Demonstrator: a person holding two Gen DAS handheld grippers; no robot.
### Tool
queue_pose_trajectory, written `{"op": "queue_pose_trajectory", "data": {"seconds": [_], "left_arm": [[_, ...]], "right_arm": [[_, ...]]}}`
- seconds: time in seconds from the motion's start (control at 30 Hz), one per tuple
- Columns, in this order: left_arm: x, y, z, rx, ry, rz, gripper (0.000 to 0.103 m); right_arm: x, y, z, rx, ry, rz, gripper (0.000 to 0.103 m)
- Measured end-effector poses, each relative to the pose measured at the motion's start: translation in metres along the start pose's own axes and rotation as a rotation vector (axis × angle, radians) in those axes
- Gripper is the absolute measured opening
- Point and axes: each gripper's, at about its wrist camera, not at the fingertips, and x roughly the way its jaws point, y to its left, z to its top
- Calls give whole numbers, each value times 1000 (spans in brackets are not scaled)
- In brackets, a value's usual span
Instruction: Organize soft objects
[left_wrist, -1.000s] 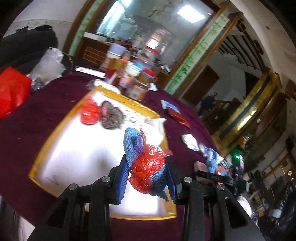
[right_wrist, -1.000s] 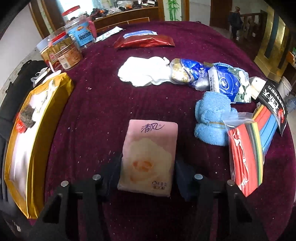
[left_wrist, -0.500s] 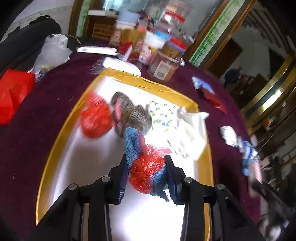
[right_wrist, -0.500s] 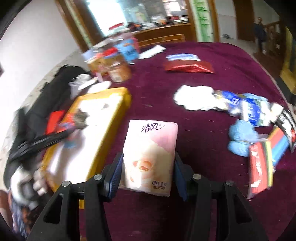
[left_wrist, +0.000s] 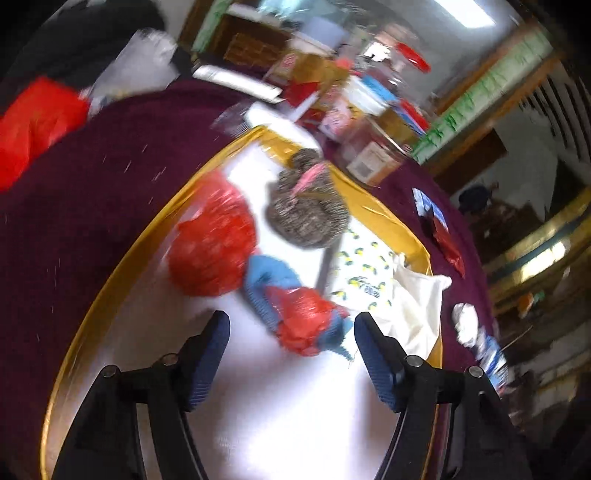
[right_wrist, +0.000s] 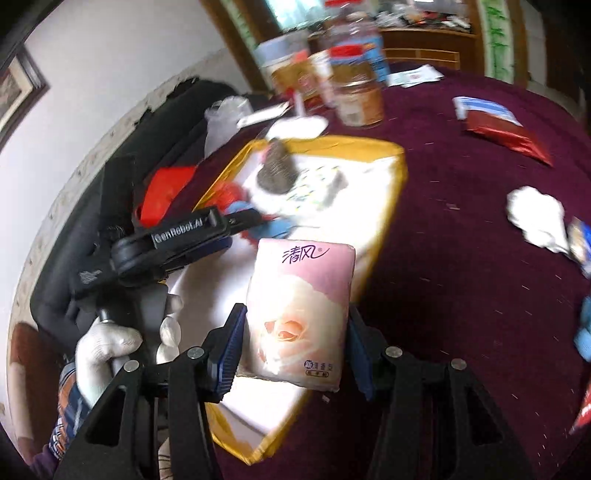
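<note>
My left gripper (left_wrist: 291, 332) is open over the gold-rimmed white tray (left_wrist: 110, 280). A blue knit piece wrapped in red plastic (left_wrist: 299, 314) lies on the tray just beyond its fingertips. A red bag bundle (left_wrist: 210, 247), a speckled knit hat (left_wrist: 306, 214), a patterned cloth (left_wrist: 362, 266) and a white cloth (left_wrist: 417, 306) also lie in the tray. My right gripper (right_wrist: 293, 328) is shut on a pink tissue pack (right_wrist: 299, 314), held above the tray's near edge (right_wrist: 384, 229). The left gripper (right_wrist: 177, 243) shows in the right wrist view.
Jars and containers (right_wrist: 354, 85) stand beyond the tray on the maroon tablecloth (right_wrist: 461, 258). A white cloth (right_wrist: 535, 218), a red packet (right_wrist: 506, 133) and blue items (right_wrist: 583, 332) lie to the right. A red bag (left_wrist: 33, 122) sits left.
My left gripper opened and let the blue-and-red bundle drop onto the tray. My right gripper carried the tissue pack leftward until it is over the tray.
</note>
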Motion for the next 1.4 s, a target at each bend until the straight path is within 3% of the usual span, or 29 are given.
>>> {"op": "queue_pose_trajectory", "data": {"seconds": [0.13, 0.23, 0.33, 0.47, 0.57, 0.7, 0.83, 1.03, 1.2, 1.4], "left_arm": [[-13, 15, 1, -101, -43, -90, 73], [-36, 12, -4, -87, -107, -150, 73], [-63, 7, -14, -47, -173, -183, 74], [-86, 12, -25, -44, -216, -190, 79], [-94, 18, -32, -58, -214, -195, 79], [-101, 14, -44, -39, -225, -173, 80], [-106, -1, -56, -8, -229, -171, 81], [-100, -41, -84, 91, -184, -187, 81], [-88, -74, -110, 172, -118, -204, 81], [-84, -113, -135, 272, -74, -229, 81]], "right_arm": [[34, 15, 13, -51, 62, -51, 51], [56, 15, 24, -62, 96, -95, 51], [76, 7, 35, -46, 122, -148, 51], [84, 6, 46, -58, 94, -196, 53], [78, 3, 45, -49, 75, -164, 54], [28, -7, 31, -22, -32, -112, 62], [-42, -42, 3, 0, -192, -162, 76], [-136, -134, -50, 175, -353, -280, 77], [-184, -224, -99, 396, -375, -333, 77], [-173, -266, -126, 505, -345, -161, 77]]}}
